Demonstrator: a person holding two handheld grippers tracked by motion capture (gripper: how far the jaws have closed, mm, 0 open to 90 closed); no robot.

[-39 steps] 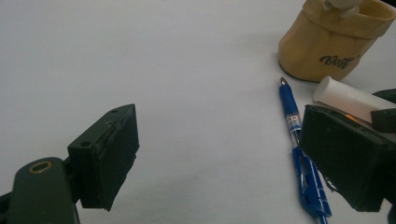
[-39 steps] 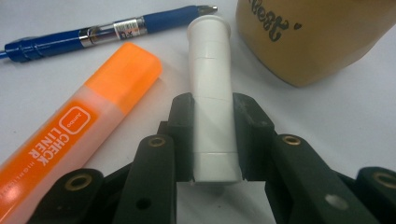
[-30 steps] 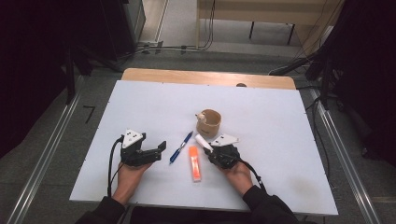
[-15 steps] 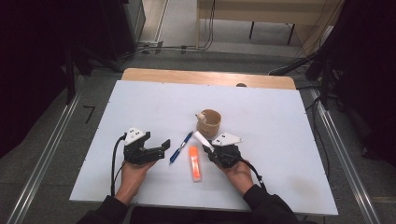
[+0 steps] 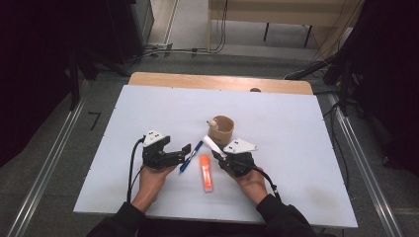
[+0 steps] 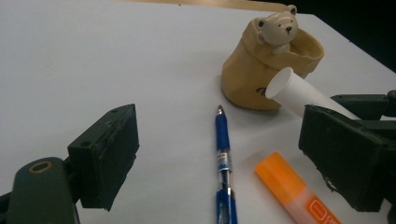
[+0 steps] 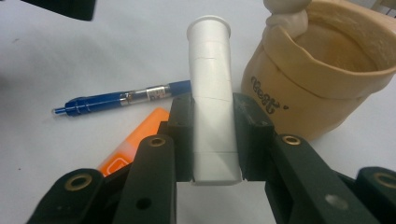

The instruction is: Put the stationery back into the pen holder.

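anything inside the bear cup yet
The part of the bear cup's inside wall that shows is bare; its bottom is hidden by the rim. The white tube is outside, in the right gripper.

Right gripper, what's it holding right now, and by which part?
The right gripper is shut on a white tube, clamped around its lower end, with the open rim pointing toward the tan bear cup. The left gripper holds nothing.

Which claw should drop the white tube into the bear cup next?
Right claw: likely, since it is shut on the white tube beside the bear cup. Left claw is open, facing the blue pen.
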